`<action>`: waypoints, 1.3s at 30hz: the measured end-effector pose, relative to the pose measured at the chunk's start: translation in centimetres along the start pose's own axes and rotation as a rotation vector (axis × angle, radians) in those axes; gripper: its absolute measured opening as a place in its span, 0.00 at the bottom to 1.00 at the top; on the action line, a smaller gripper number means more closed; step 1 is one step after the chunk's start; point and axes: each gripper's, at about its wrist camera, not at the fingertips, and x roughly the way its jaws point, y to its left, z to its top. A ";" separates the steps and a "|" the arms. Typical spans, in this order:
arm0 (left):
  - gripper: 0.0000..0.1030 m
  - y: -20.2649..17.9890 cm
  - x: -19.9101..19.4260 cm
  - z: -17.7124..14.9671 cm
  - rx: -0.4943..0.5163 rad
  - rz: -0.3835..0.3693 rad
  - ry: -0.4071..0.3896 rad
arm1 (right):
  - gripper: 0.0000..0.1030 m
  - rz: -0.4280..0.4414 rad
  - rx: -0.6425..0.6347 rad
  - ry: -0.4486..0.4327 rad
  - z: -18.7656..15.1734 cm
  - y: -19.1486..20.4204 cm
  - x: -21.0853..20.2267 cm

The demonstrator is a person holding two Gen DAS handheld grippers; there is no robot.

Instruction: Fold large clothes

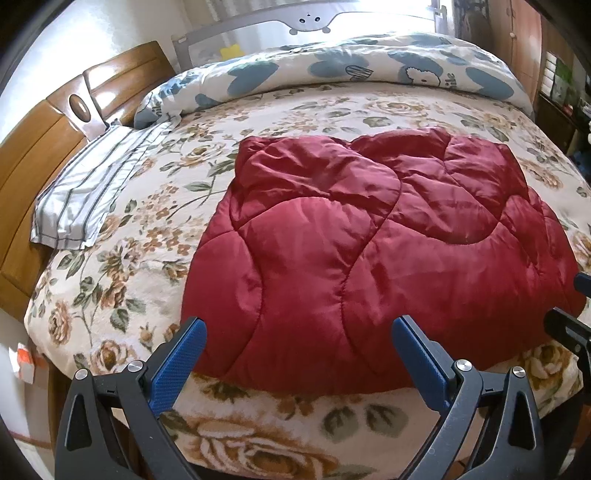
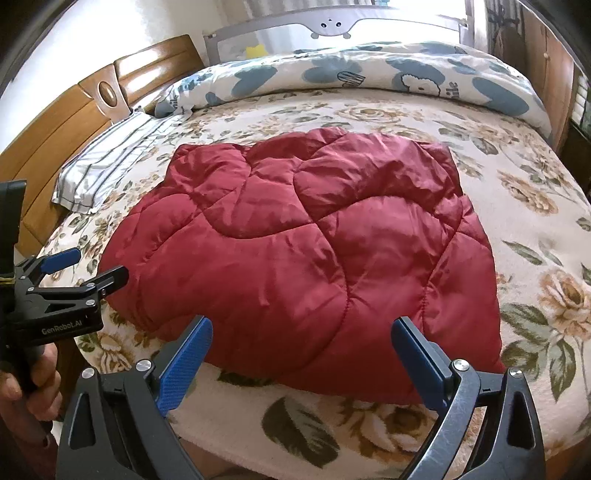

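A dark red quilted padded garment lies folded into a thick rectangle on the floral bed cover; it also shows in the right wrist view. My left gripper is open and empty, just before the garment's near edge at its left part; it also shows at the left of the right wrist view. My right gripper is open and empty, before the garment's near edge at its right part. Its fingertips show at the right edge of the left wrist view.
A striped folded cloth lies at the far left by the wooden headboard. A rolled blue-and-white duvet lies along the far side, with a grey bed rail behind. The bed's near edge is right below the grippers.
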 end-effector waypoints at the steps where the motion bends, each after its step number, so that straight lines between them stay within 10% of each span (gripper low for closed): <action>1: 0.99 -0.1 0.2 0.1 0.002 -0.001 0.002 | 0.95 -0.001 0.003 0.001 0.0 -0.1 0.1; 39: 0.99 -1.7 1.5 2.4 0.013 -0.017 0.007 | 0.95 0.002 0.040 0.010 2.2 -1.6 0.9</action>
